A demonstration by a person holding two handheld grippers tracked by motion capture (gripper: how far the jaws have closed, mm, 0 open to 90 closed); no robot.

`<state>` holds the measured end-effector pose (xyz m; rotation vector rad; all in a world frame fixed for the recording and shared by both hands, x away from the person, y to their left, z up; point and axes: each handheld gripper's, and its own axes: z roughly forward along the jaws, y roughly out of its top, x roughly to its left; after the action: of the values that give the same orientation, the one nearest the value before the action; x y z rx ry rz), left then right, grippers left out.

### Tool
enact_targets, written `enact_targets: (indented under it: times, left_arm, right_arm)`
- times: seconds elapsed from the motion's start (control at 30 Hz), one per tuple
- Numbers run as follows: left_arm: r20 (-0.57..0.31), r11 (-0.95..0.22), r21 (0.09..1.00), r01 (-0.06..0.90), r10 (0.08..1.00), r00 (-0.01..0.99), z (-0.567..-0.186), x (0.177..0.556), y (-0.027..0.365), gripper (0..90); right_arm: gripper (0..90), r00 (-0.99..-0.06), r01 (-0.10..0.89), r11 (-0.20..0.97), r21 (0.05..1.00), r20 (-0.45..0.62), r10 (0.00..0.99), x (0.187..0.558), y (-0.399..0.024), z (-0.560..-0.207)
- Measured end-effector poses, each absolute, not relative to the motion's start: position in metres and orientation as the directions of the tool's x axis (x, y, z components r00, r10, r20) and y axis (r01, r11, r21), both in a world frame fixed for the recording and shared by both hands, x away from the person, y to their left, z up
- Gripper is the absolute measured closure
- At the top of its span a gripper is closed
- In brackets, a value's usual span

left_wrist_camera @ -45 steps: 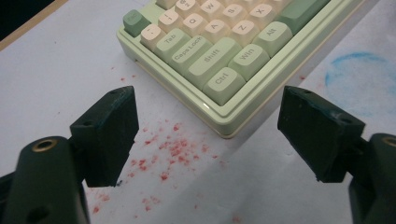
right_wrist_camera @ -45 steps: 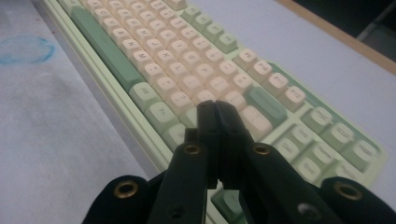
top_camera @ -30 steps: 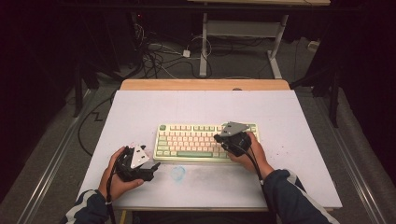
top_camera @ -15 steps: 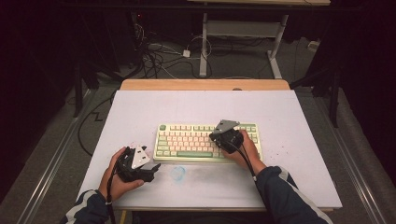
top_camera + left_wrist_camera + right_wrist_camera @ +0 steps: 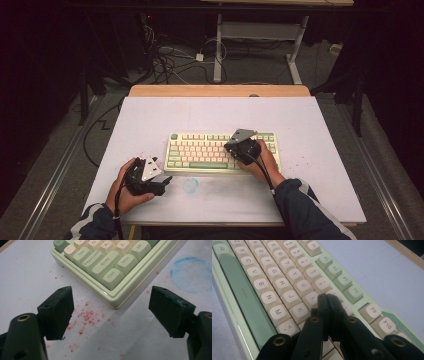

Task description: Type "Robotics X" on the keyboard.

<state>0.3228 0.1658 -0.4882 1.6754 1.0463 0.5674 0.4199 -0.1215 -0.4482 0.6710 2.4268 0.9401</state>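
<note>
While the table (image 5: 320, 130) carries a pale mat across its whole top, the keyboard (image 5: 205, 150) lies near the middle of it, green-framed with cream and green keys, long side facing the person. Its right part sits under the right gripper (image 5: 327, 298), whose jaws are clenched together with nothing between them. In the right gripper view the joined tips stand over the cream keys to the right of J and K, just below the U row; contact with a key cannot be confirmed. In the high view this gripper (image 5: 243, 146) and its hand cover the keyboard's right portion.

The left gripper (image 5: 111, 306) rests off the keyboard's near left corner, jaws released and wide apart. That corner, bearing the Ctrl key (image 5: 111, 273), lies ahead of the gap between the jaws, clear of both pads. Red specks (image 5: 86, 315) dot the mat between the jaws, and a faint blue ring (image 5: 190, 184) marks it nearby.
</note>
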Motion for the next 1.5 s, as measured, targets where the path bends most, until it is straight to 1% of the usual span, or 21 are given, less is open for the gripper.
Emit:
enact_targets:
  times: [0.2,0.33,0.4,0.53,0.7,0.9,1.0,1.2,1.33,1.5]
  left_arm:
    - [-0.118,-0.093,0.925,0.369,0.852,0.511,-0.489,0.322,0.166,19.0]
    - [-0.117,-0.095,0.924,0.371,0.852,0.511,-0.489,0.322,0.166,19.1]
    - [-0.118,-0.093,0.925,0.369,0.852,0.511,-0.488,0.322,0.166,19.1]
    - [-0.118,-0.093,0.925,0.37,0.853,0.508,-0.488,0.322,0.166,19.1]
    - [-0.117,-0.094,0.925,0.369,0.852,0.51,-0.488,0.322,0.167,19.1]
    - [-0.116,-0.093,0.926,0.367,0.852,0.51,-0.488,0.321,0.166,19.1]
    - [-0.114,-0.095,0.926,0.366,0.853,0.51,-0.488,0.321,0.166,19.1]
    - [-0.121,-0.08,0.928,0.363,0.859,0.498,-0.486,0.321,0.165,19.6]
    - [-0.128,-0.056,0.931,0.359,0.875,0.467,-0.485,0.323,0.166,22.2]
    - [-0.12,-0.057,0.934,0.352,0.88,0.46,-0.483,0.324,0.166,25.6]
  right_arm:
    - [87.2,-0.776,0.264,0.618,0.74,-0.217,0.592,0.417,-0.126,-0.443]
    - [82.4,-0.777,0.251,0.599,0.76,-0.212,0.593,0.415,-0.13,-0.438]
    - [78.6,-0.775,0.241,0.592,0.769,-0.216,0.595,0.412,-0.132,-0.436]
    - [68.1,-0.769,0.216,0.573,0.791,-0.224,0.599,0.407,-0.136,-0.431]
    - [52.2,-0.763,0.164,0.555,0.815,-0.252,0.595,0.396,-0.143,-0.423]
    - [35.5,-0.741,0.12,0.531,0.839,-0.281,0.61,0.381,-0.154,-0.414]
    - [30.4,-0.723,0.105,0.532,0.84,-0.303,0.621,0.372,-0.161,-0.412]
    - [23.5,-0.687,0.101,0.495,0.863,-0.299,0.662,0.356,-0.183,-0.411]
    - [21.6,-0.669,0.117,0.479,0.87,-0.288,0.685,0.347,-0.202,-0.413]
    - [21.2,-0.64,0.126,0.464,0.877,-0.285,0.713,0.336,-0.222,-0.422]
